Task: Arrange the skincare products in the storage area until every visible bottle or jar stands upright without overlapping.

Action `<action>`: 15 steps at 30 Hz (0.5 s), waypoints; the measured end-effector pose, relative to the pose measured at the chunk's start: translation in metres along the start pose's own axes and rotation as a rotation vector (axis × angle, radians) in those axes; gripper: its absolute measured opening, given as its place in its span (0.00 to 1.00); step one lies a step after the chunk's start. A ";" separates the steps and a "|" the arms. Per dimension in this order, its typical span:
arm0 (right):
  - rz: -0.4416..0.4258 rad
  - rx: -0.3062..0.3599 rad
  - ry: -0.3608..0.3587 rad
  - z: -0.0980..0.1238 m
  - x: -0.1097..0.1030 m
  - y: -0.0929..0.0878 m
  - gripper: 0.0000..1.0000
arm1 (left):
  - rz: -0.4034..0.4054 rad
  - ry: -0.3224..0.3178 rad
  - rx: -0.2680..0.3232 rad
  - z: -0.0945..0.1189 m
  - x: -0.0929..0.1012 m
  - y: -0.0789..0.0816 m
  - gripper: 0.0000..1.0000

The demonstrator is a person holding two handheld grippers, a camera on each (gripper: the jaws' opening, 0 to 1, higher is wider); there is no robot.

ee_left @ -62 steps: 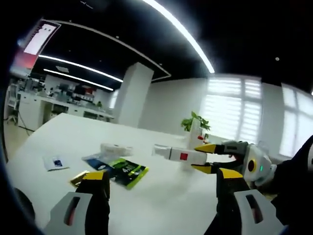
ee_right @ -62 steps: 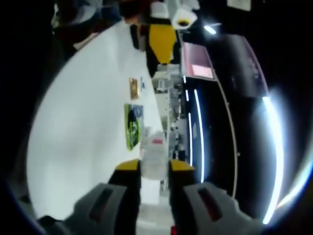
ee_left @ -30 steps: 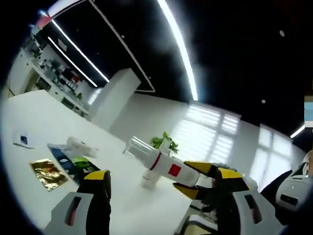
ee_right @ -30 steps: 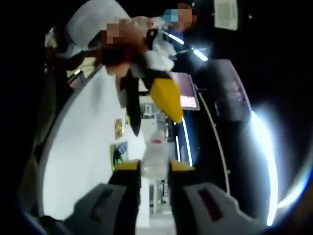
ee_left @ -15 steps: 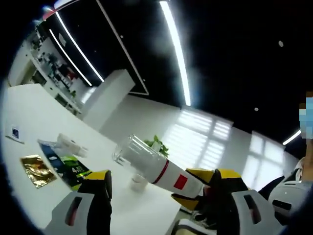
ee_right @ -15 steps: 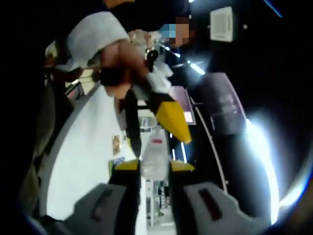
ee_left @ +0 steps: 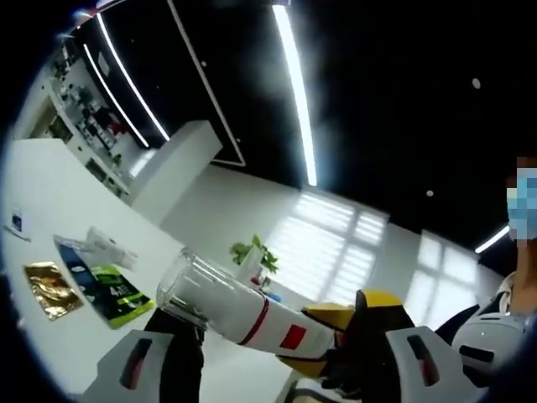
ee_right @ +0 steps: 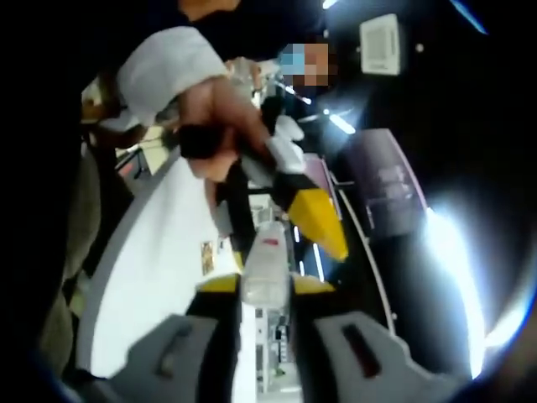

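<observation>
White bottle: right gripper is clamping it aloft, tilted; left gripper is gaping. Level before lowering onto table.

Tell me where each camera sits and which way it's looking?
Left gripper view: rides the left gripper, looking over the table toward windows; its jaws flank the bottle.
Right gripper view: rides the right gripper, looking along the bottle at the person's hand.
Both share the bottle, table and packets.
</observation>
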State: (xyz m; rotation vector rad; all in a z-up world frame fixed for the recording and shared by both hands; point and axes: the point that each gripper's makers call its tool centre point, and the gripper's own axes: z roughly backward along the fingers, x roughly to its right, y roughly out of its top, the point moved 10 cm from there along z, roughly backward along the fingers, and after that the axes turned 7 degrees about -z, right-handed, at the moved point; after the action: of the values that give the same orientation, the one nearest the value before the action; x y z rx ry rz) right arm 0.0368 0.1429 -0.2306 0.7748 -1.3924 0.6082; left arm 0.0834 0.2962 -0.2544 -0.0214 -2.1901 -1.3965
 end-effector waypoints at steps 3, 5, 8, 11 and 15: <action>-0.016 0.001 -0.002 0.000 -0.001 0.000 0.19 | 0.003 0.001 -0.001 0.000 0.000 -0.001 0.73; -0.020 0.001 -0.004 0.000 -0.001 0.000 0.19 | 0.005 0.002 -0.002 0.000 0.001 -0.001 0.73; -0.023 0.002 -0.005 0.001 -0.001 0.000 0.19 | 0.003 0.004 0.002 0.000 0.001 -0.002 0.70; -0.029 0.001 -0.011 0.001 0.000 -0.001 0.19 | 0.006 0.004 0.014 0.002 -0.001 0.000 0.65; -0.044 -0.004 -0.012 0.000 0.000 -0.003 0.19 | 0.011 0.010 0.022 0.003 -0.001 0.000 0.62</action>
State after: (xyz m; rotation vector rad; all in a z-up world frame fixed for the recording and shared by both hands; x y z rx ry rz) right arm 0.0387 0.1413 -0.2313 0.8056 -1.3838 0.5668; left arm 0.0834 0.2993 -0.2557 -0.0185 -2.1934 -1.3631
